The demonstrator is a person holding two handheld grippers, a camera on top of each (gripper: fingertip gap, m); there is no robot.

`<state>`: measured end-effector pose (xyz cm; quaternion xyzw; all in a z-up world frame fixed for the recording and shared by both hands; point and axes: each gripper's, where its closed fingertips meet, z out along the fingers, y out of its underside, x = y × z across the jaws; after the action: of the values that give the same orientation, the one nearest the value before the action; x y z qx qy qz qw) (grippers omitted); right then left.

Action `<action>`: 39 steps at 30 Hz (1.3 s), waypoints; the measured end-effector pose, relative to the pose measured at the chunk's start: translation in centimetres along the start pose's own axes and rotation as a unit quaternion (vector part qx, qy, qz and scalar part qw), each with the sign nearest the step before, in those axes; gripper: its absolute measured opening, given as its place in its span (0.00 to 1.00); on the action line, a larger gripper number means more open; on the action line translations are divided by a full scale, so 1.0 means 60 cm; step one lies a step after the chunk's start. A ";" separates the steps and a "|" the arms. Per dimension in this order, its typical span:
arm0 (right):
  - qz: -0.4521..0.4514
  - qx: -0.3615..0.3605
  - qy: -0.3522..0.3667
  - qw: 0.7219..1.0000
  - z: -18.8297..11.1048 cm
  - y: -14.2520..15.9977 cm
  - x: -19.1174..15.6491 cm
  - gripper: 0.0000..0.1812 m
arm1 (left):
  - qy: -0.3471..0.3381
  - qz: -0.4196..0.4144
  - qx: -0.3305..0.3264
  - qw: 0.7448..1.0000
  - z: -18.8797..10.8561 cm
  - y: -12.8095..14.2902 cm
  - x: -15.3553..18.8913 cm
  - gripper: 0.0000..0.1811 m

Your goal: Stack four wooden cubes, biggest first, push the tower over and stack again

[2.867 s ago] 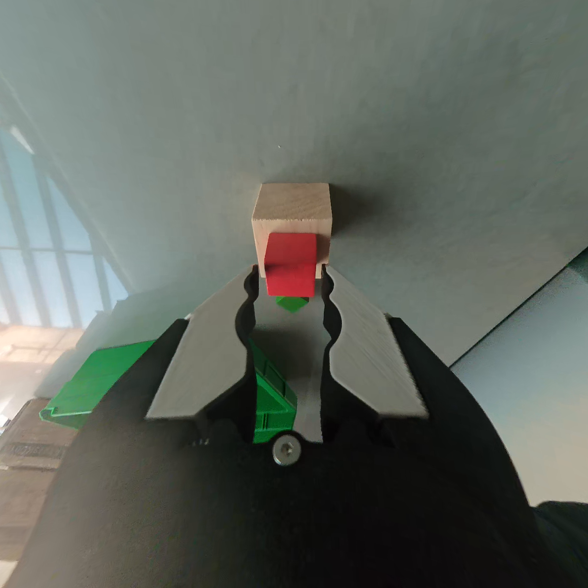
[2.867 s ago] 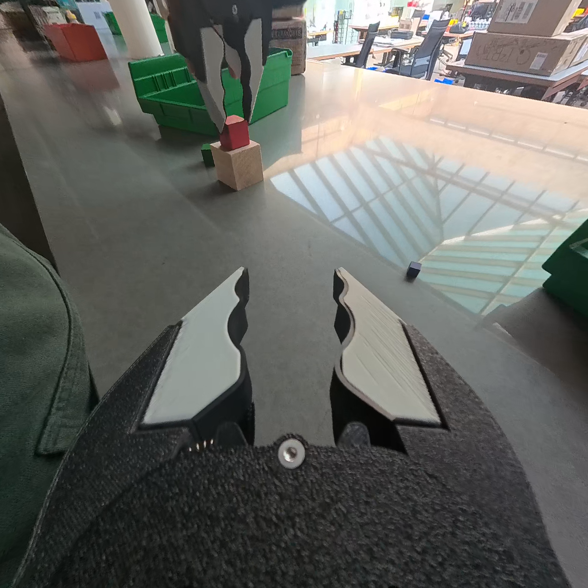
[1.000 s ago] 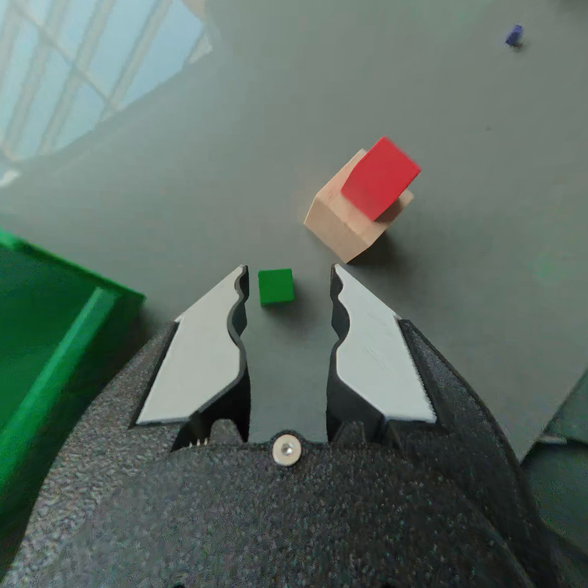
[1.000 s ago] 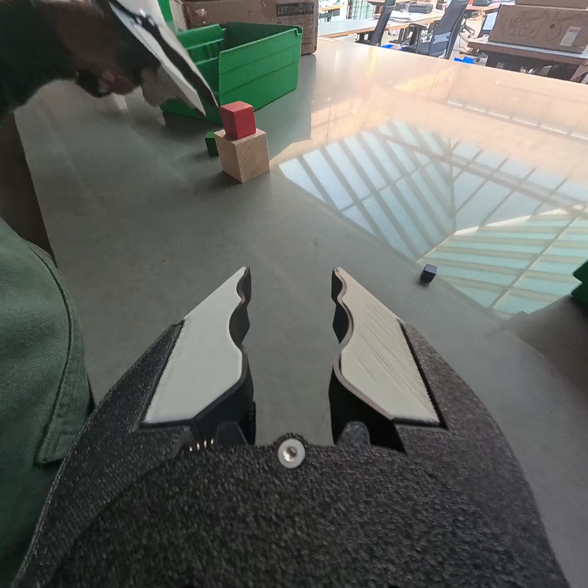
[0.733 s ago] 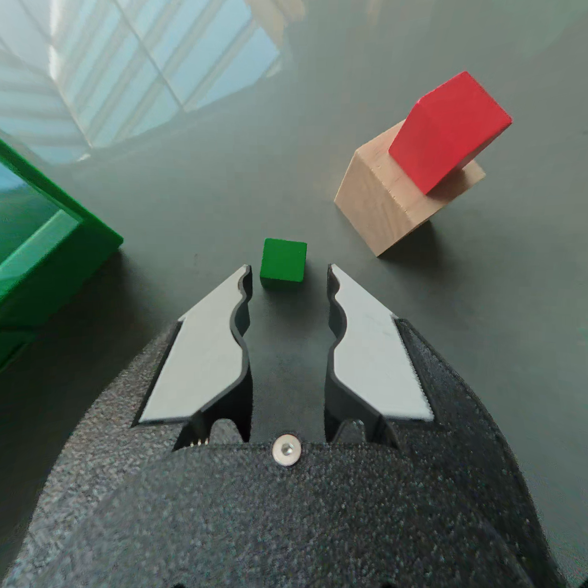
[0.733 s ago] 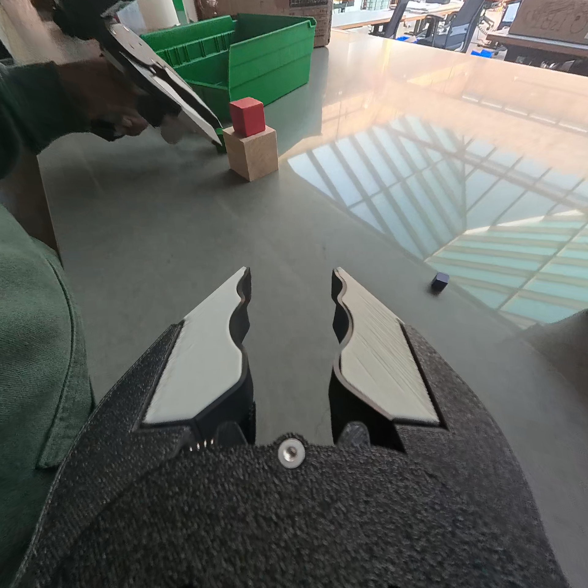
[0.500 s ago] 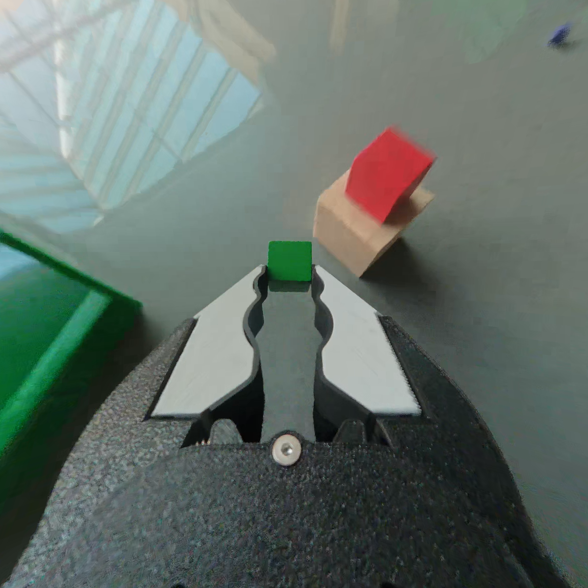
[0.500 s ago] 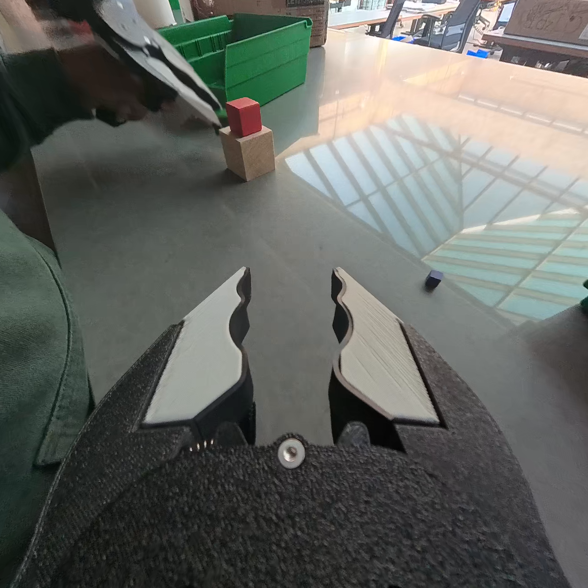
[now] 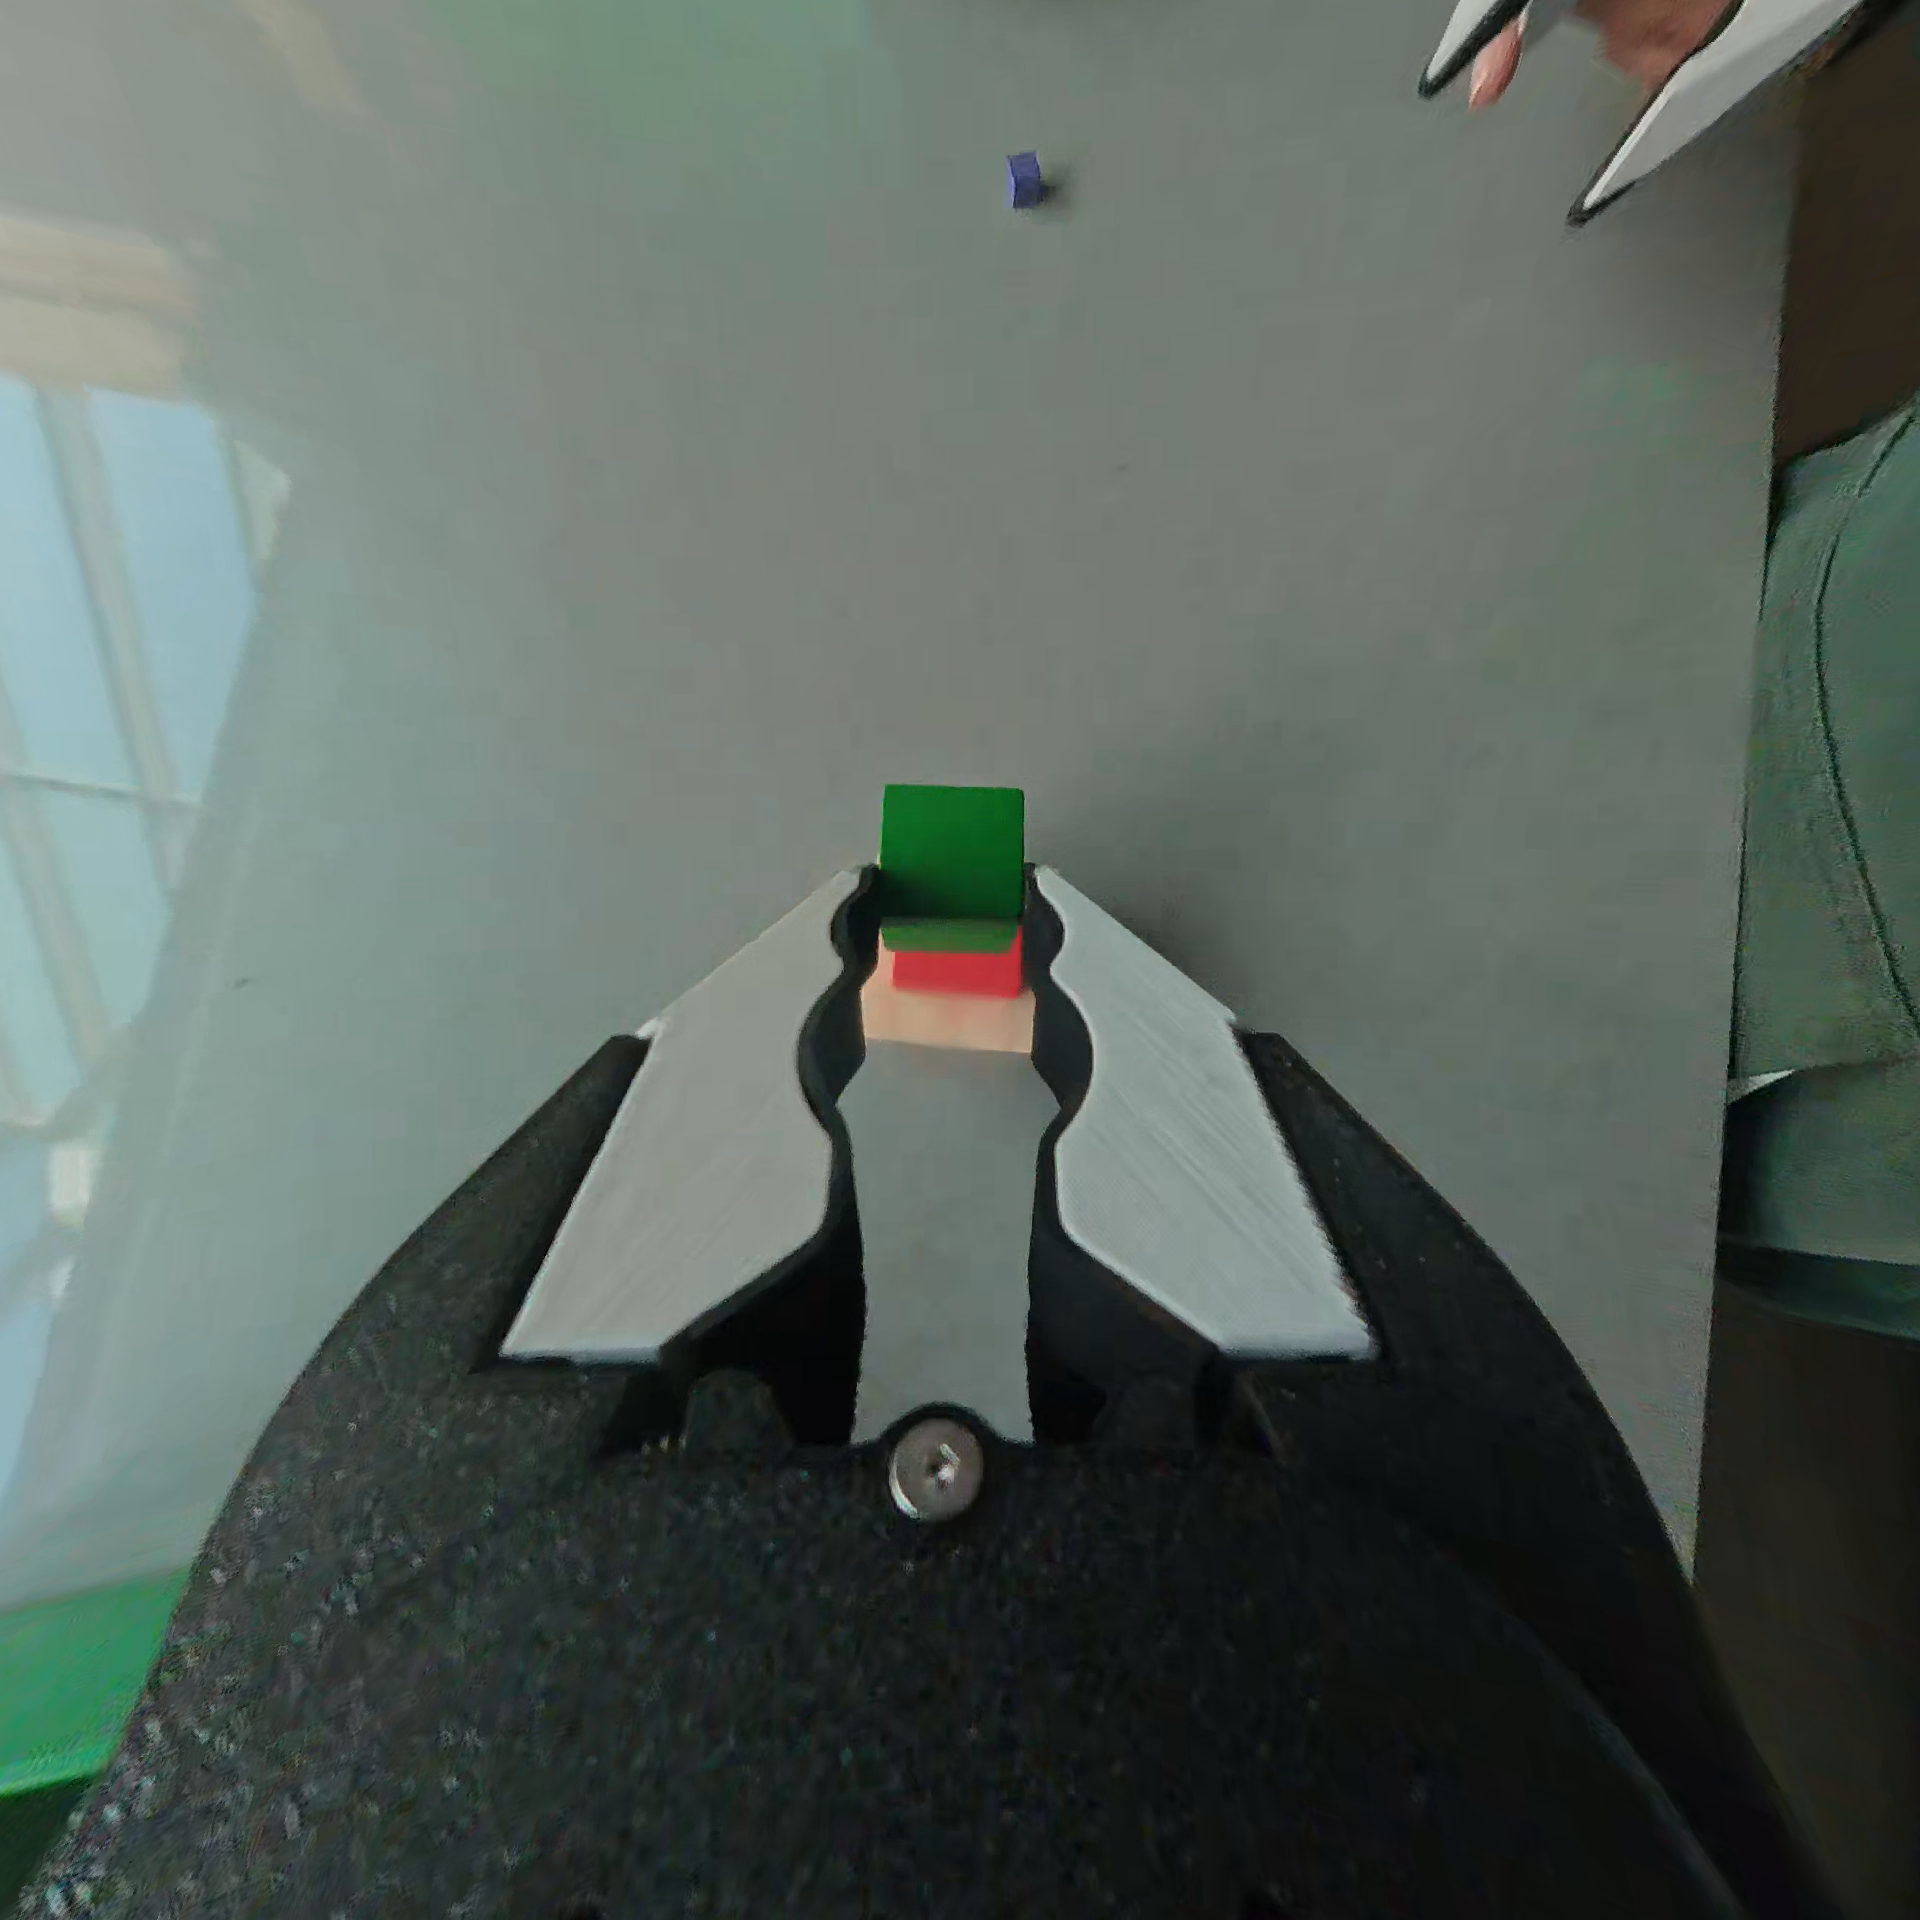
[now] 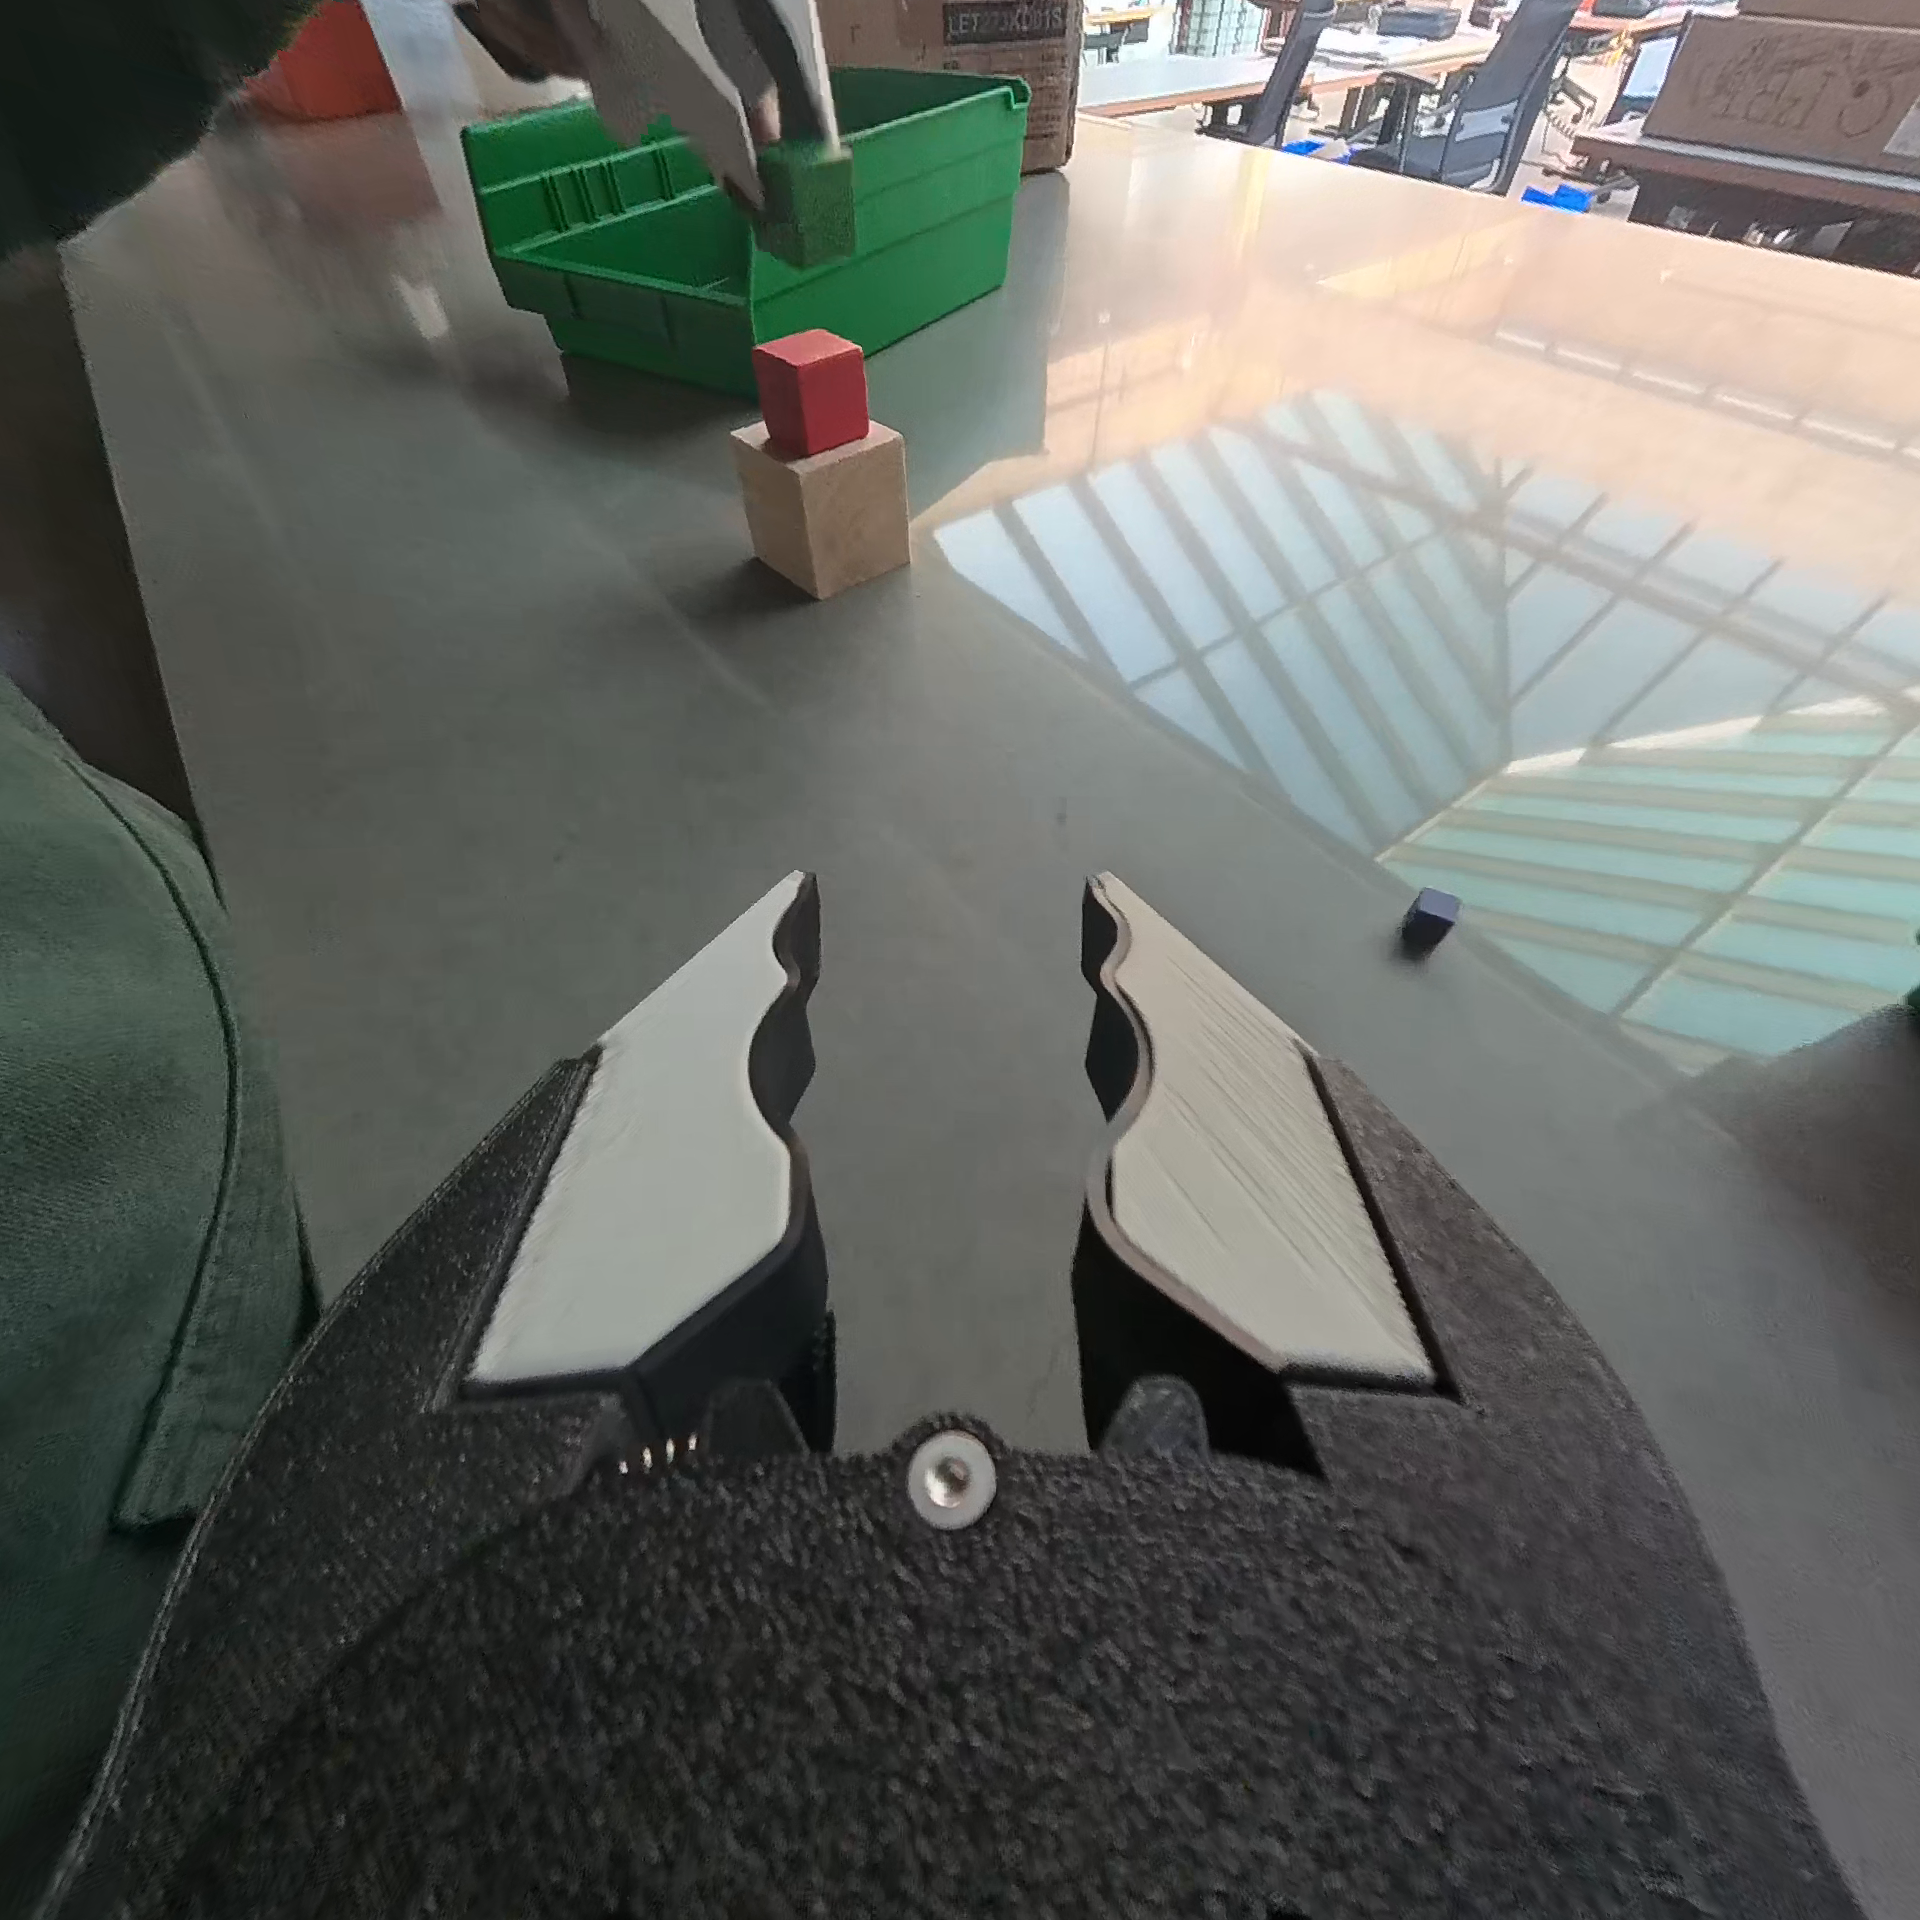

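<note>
My left gripper (image 9: 951, 883) is shut on a small green cube (image 9: 950, 854) and holds it in the air above a red cube (image 9: 956, 970) that sits on a larger plain wooden cube (image 9: 940, 1031). In the right wrist view the left gripper (image 10: 774, 171) shows far off with the green cube (image 10: 805, 203) above the red cube (image 10: 810, 393) and the wooden cube (image 10: 826, 509). My right gripper (image 10: 951, 904) is open and empty, low over the grey table (image 10: 520, 779), nearest a small dark blue cube (image 10: 1430, 918).
A green plastic bin (image 10: 727, 229) stands behind the stack, with a cardboard box (image 10: 1003, 62) past it. The blue cube also shows in the left wrist view (image 9: 1023, 179). A person's green sleeve (image 10: 104, 1091) is at the left edge. Desks and chairs stand in the background. Spacing between my two grippers at the tips: around 25 cm.
My left gripper closed on the green cube on the table, lifted it and carried it above the red and wooden stack. The right gripper stayed open and shifted only slightly.
</note>
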<state>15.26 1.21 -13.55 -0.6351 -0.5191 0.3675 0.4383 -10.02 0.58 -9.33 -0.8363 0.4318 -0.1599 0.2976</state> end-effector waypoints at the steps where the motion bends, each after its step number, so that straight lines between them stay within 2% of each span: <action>1: 0.002 0.000 0.004 1.000 -0.003 0.001 0.002 0.28 | 0.002 -0.002 -0.001 1.000 0.005 0.004 0.000 0.14; 17: 0.004 -0.007 0.005 1.000 0.001 0.002 0.000 0.28 | -0.001 -0.009 0.015 1.000 0.027 0.031 0.005 0.14; 39: 0.007 -0.008 0.008 1.000 -0.001 0.003 -0.002 0.28 | 0.012 0.002 0.005 1.000 0.031 0.037 0.004 0.15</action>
<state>15.35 1.06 -13.69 -0.6447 -0.5143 0.3616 0.4349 -10.30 0.04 -12.20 -0.8318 0.4363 -0.1712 0.2973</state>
